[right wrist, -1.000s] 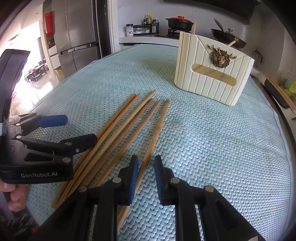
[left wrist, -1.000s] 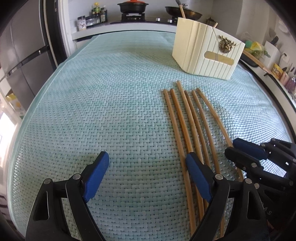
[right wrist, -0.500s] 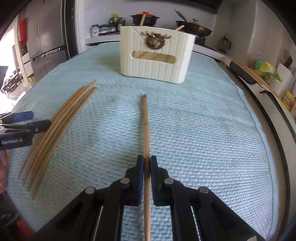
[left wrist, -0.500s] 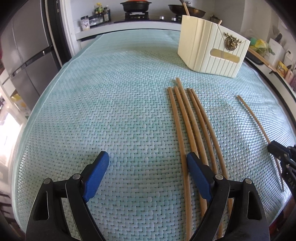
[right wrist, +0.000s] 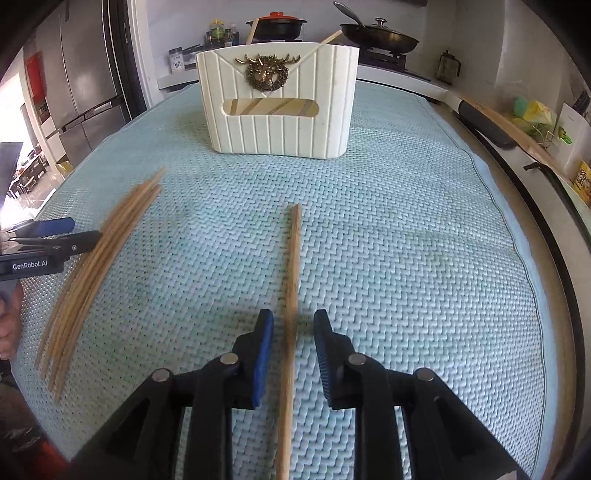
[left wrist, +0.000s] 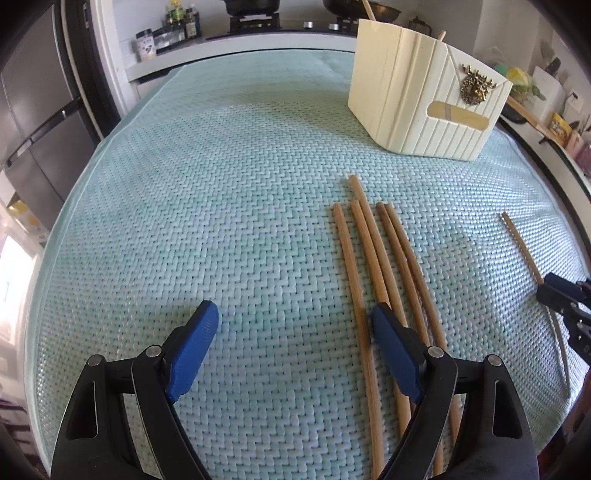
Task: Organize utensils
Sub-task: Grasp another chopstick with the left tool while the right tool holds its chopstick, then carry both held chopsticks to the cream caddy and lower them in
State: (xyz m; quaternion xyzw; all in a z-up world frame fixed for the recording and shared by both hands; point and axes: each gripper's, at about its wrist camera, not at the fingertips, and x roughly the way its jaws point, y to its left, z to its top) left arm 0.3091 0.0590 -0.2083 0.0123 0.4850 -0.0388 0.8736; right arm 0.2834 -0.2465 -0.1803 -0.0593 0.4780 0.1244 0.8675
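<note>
Several wooden chopsticks (left wrist: 373, 266) lie side by side on the teal woven mat (left wrist: 221, 206); in the right wrist view this bunch (right wrist: 96, 258) is at the left. A single chopstick (right wrist: 291, 280) lies apart on the mat, between the fingers of my right gripper (right wrist: 293, 350), which is open around it. The same chopstick (left wrist: 521, 247) shows at the right of the left wrist view. My left gripper (left wrist: 295, 339) is open and empty, its right finger over the bunch. A cream ribbed utensil holder (right wrist: 277, 103) with a brass deer emblem stands upright at the far side and holds some sticks.
A stove counter with a pot (right wrist: 277, 24) and a pan (right wrist: 376, 35) runs behind the mat. A fridge (right wrist: 81, 74) stands at the left. A side counter with a long wooden board (right wrist: 517, 133) and packets lies along the right edge.
My right gripper carried one chopstick away from the bunch to the right, then opened; the chopstick now lies on the mat between its fingers. My left gripper stayed open near the bunch.
</note>
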